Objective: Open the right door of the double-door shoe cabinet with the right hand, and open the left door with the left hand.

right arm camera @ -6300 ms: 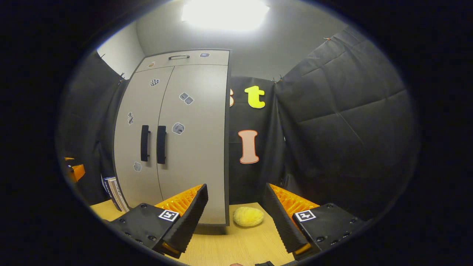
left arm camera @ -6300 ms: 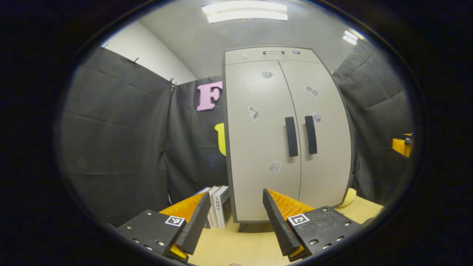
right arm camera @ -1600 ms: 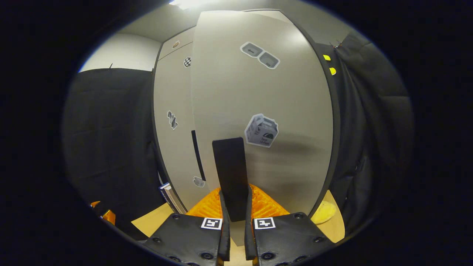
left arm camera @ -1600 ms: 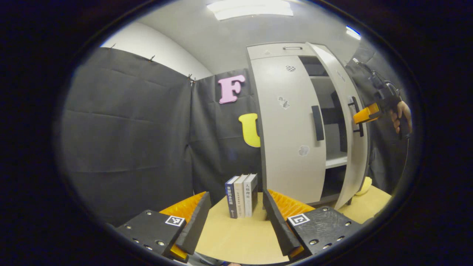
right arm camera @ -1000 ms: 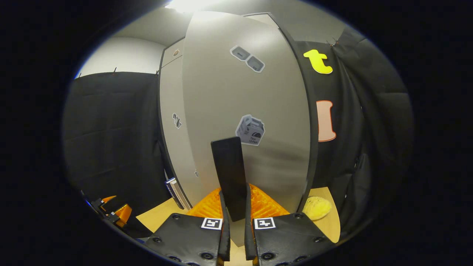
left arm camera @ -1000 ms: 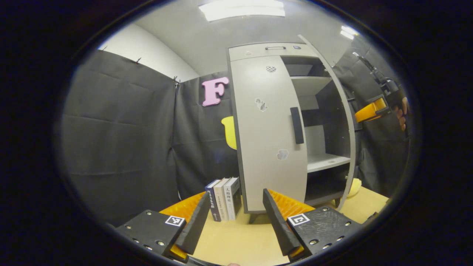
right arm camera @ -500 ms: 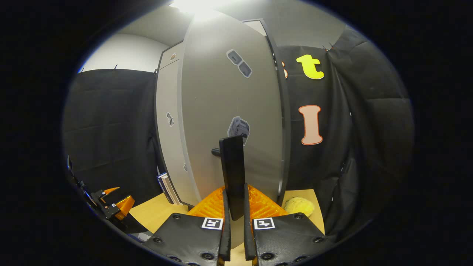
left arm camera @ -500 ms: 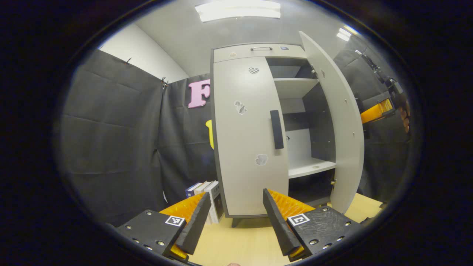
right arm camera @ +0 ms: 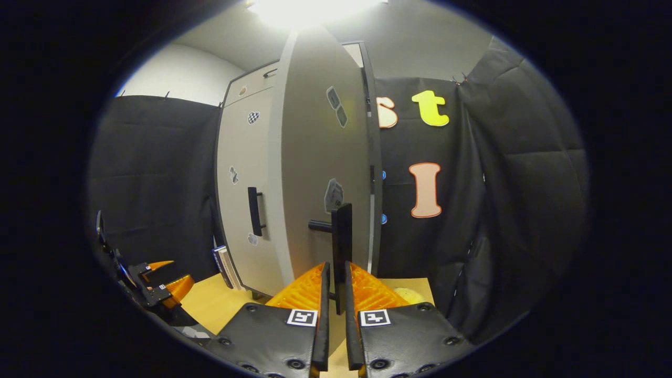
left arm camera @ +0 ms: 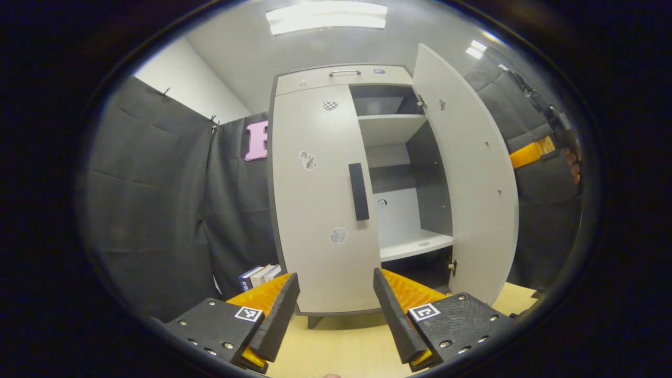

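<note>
In the left gripper view, the shoe cabinet (left arm camera: 336, 79) stands on a pale wooden table (left arm camera: 341, 346) inside the black-curtained booth; its right door (left arm camera: 467, 173) is swung wide, its inner face turned toward the camera, baring two pale shelves (left arm camera: 391, 126) and a dark interior; the left door (left arm camera: 323, 199) sits flush and closed, its black bar handle (left arm camera: 358, 191) upright near the inner edge, with small stickers scattered on the panel; the left gripper (left arm camera: 335, 307) hangs low before the closed door, its two fingers spread wide with nothing between them, well short of the handle; a few books (left arm camera: 260, 275) stand upright on the table just left of the cabinet; at the far right, beyond the open door's edge, the right gripper (left arm camera: 533, 153) and the hand (left arm camera: 573, 163) holding it are partly seen.

In the right gripper view, the right door (right arm camera: 320, 173) is seen nearly edge-on, its outer face angled away from the cabinet body; the right gripper (right arm camera: 335, 310) has its fingers pressed in on the lower end of the right door handle (right arm camera: 341, 247), pinching the black bar from both sides; the closed left door (right arm camera: 244, 184) and its own handle (right arm camera: 254, 211) lie farther left; the left gripper (right arm camera: 157, 283) shows at the lower left edge, apart from the cabinet; a yellow plush object (right arm camera: 407, 295) rests on the table (right arm camera: 210, 304) behind the open door.
</note>
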